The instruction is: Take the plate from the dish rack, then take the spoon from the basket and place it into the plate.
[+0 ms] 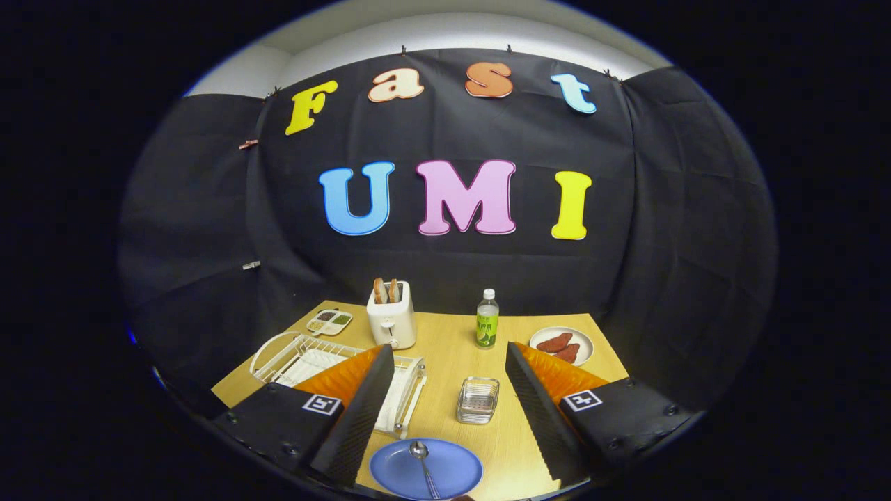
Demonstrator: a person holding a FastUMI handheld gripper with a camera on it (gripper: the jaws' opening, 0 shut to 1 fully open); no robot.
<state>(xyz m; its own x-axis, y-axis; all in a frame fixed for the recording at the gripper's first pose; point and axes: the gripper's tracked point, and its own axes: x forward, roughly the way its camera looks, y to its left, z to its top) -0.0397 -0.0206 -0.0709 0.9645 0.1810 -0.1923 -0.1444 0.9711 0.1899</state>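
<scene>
tongs (445,410) spread wide and holding nothing, spoon (423,466) lying in the blue plate (397,473) on the near tabletop (445,355) between the fingers, little basket (477,400) just beyond, dish rack (299,358) on the left

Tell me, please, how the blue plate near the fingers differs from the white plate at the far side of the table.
The blue plate lies between the open gripper fingers; the white plate sits beyond them, past the green bottle. The blue plate holds a spoon; the white plate holds reddish-brown food pieces. The blue plate looks larger, being nearer. Both are round and rest flat on the wooden table.
</scene>
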